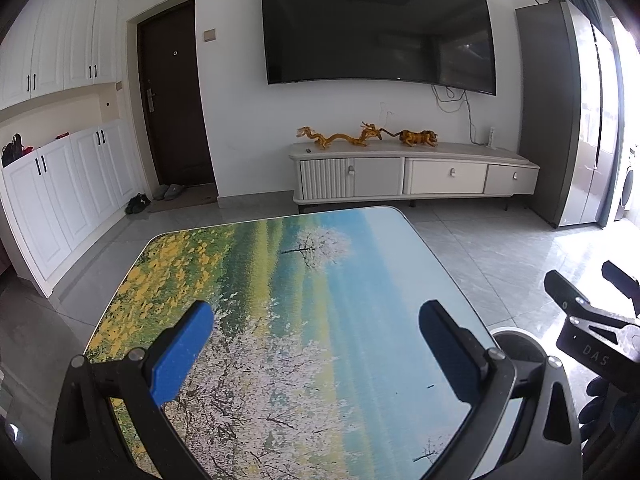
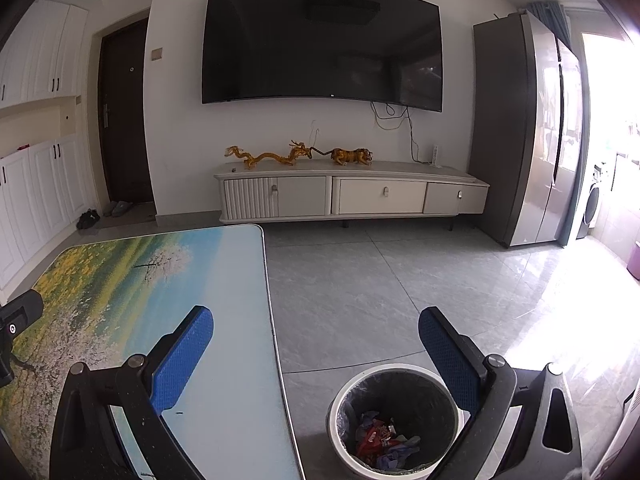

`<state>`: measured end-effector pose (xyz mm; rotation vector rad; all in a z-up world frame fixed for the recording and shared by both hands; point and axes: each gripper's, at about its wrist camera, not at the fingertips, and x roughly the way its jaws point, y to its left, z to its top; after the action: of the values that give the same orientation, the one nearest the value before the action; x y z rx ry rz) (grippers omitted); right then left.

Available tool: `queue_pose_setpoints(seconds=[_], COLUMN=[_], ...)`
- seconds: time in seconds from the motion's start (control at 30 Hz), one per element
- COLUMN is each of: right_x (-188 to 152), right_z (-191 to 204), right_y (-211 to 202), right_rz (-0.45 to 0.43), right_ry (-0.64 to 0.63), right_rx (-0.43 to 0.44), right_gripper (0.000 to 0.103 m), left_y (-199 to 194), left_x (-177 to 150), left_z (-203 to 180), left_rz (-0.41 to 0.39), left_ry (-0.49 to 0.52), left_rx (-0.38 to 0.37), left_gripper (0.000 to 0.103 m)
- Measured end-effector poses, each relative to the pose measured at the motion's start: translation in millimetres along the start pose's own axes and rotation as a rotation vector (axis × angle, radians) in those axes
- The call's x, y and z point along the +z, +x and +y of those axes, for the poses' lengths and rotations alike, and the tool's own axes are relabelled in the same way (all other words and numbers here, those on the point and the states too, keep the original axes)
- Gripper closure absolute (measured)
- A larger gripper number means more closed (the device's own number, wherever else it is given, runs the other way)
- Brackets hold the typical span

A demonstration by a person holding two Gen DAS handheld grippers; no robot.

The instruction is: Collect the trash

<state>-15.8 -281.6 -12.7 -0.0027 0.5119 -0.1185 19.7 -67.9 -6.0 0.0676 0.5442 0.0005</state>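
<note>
A round white trash bin (image 2: 394,420) with a dark liner stands on the floor just right of the table. Inside it lies crumpled trash (image 2: 384,440), red and blue wrappers. My right gripper (image 2: 316,354) is open and empty, above the table's right edge and the bin. My left gripper (image 1: 316,350) is open and empty over the table (image 1: 280,280), which has a painted landscape top with nothing on it. The bin's rim (image 1: 516,338) shows past my left gripper's right finger. The right gripper's body (image 1: 592,320) shows at the right of the left wrist view.
A white TV stand (image 2: 352,196) with orange dragon and tiger figures stands under a wall TV (image 2: 320,44). A grey fridge (image 2: 528,132) stands at the right. White cabinets (image 1: 60,184) and a dark door (image 1: 172,100) are at the left. Shoes (image 1: 138,203) lie by the door.
</note>
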Motion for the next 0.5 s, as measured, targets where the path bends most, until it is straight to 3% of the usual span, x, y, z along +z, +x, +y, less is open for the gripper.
queue_pose_setpoints(seconds=[0.5], right_x=[-1.2], right_z=[3.3], right_y=[3.5], right_rz=[0.012], right_ry=[-0.017], right_rx=[-0.025], right_gripper=[0.000], left_y=[6.5], left_x=[0.5], left_z=[4.3], left_rz=[0.017], left_ry=[-0.004], left_rx=[-0.003], left_gripper=[0.000])
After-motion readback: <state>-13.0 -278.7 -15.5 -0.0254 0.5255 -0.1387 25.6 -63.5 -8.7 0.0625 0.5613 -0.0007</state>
